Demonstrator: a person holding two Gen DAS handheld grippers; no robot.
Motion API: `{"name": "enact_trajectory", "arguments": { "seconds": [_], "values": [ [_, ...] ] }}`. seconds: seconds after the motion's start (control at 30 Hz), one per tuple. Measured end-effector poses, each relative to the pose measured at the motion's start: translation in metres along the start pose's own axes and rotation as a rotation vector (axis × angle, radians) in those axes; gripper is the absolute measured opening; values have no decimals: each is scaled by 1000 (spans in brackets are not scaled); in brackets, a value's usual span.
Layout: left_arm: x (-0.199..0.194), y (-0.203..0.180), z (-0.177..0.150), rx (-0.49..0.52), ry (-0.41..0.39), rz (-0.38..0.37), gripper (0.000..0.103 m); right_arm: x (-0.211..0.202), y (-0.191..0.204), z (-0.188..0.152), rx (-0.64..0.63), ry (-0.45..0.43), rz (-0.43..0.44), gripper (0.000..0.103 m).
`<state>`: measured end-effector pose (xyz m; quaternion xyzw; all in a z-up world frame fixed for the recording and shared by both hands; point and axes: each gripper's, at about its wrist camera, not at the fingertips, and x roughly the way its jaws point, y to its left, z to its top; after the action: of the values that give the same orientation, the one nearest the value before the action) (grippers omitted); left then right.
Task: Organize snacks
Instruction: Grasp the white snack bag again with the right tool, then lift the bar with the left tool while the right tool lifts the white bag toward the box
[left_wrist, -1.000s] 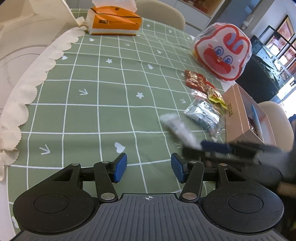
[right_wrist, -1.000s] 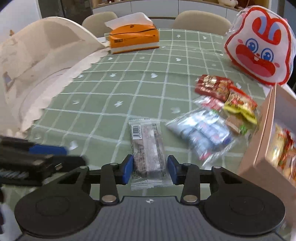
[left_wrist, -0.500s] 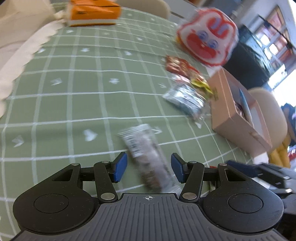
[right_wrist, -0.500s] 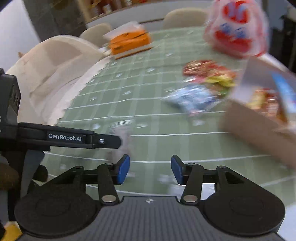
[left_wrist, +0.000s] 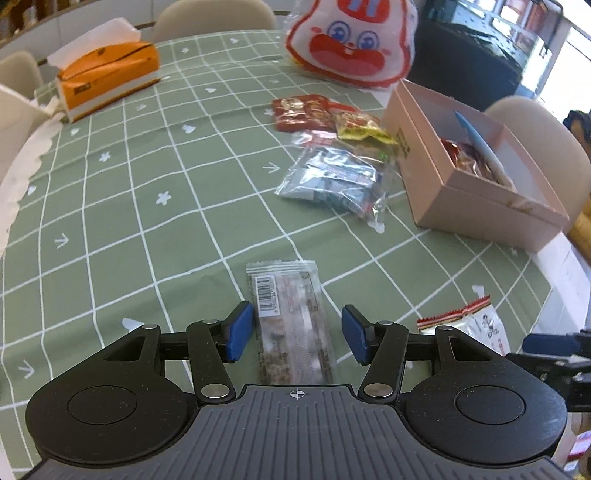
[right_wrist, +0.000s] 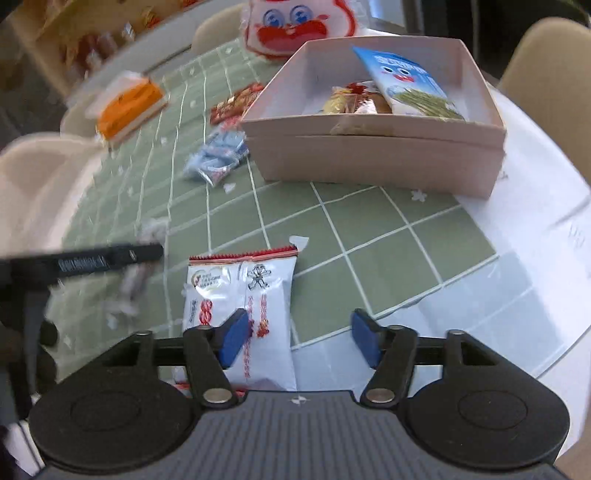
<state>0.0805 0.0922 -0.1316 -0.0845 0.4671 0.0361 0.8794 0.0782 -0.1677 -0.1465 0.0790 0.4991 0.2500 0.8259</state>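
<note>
- Already inside the pink box (right_wrist: 373, 162): a blue packet and a few small snacks.
- Left out on the worktop (left_wrist: 147, 206) beside the box: red, yellow and silver packets (left_wrist: 332, 177).
- Left gripper (left_wrist: 297, 334): jaws closing around a clear-wrapped bar (left_wrist: 288, 314), not yet touching.
- Right gripper (right_wrist: 299, 341): jaws opening over a white packet (right_wrist: 240, 295), unclamped.

Both wrist views low, angled down over the table, close, sharing pink box (left_wrist: 476, 199) (right_wrist: 373, 158)
</note>
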Motion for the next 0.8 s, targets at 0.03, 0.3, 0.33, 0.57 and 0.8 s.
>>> {"name": "enact_trajectory", "arguments": {
  "seconds": [0.03,0.3,0.33,0.57,0.8],
  "values": [
    [-1,0,-1,12,-3,8,52,1,2,0,-2,1,1,69],
    [-19,9,-26,54,-6,-2,44,15,36,1,-73,20,-16,83],
    [-21,9,-29,54,-6,-3,44,19,42,0,-88,22,-20,86],
    [-22,14,-29,22,2,-8,47,34,69,-8,-203,25,-111,101],
    [-18,3,-28,82,0,19,50,43,84,-17,-271,18,-208,103]
  ]
}}
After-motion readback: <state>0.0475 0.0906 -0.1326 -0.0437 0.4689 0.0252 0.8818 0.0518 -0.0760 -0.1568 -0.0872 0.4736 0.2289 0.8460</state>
